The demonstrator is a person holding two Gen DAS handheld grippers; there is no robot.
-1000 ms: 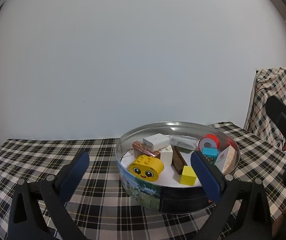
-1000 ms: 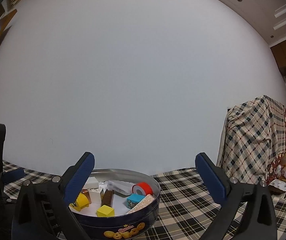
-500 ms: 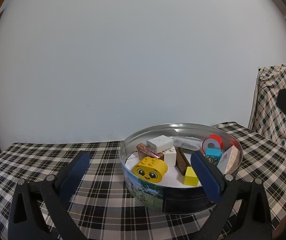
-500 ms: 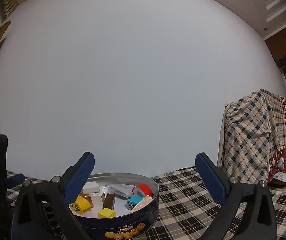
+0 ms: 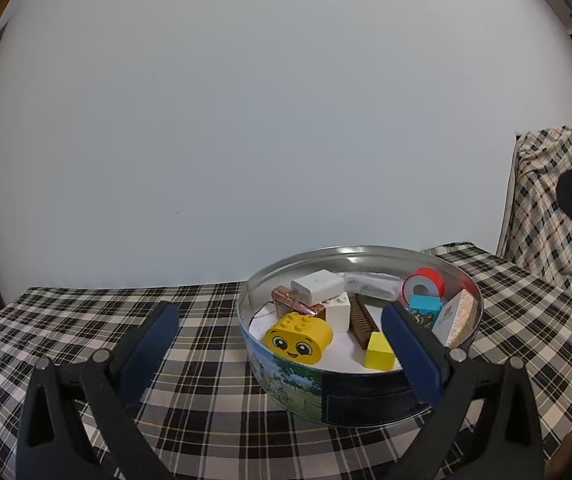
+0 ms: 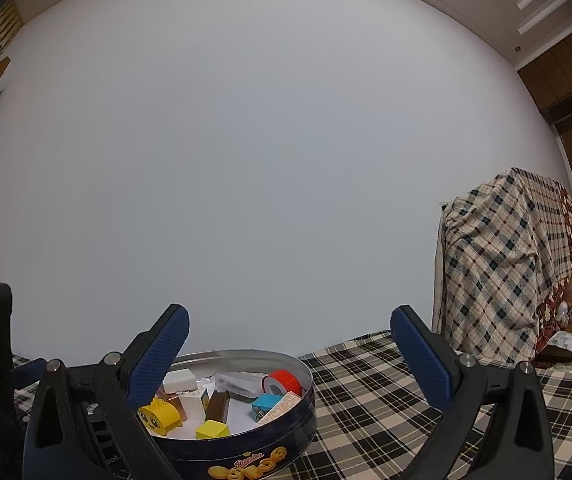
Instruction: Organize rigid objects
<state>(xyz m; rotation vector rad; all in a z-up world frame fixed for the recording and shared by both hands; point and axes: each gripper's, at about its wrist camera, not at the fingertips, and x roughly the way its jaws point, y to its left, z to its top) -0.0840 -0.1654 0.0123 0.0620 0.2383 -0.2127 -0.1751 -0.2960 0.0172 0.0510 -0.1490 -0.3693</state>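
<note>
Both claws hold nothing, jaws spread wide: left gripper (image 5: 278, 336) and right gripper (image 6: 290, 340) hover over a checked tablecloth (image 5: 86, 320). Just beyond sits a round cookie tin (image 6: 246, 452) of small toys, including a yellow smiley brick (image 5: 298, 338). Only the right view shows its gold script label, unreadable. A plaid-draped shape (image 6: 506, 264) stands farther off.

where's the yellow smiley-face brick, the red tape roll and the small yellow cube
yellow smiley-face brick (image 5: 297, 339), left wrist view, on its face
red tape roll (image 5: 424, 284), left wrist view, on its rim
small yellow cube (image 5: 380, 352), left wrist view, front face
</note>
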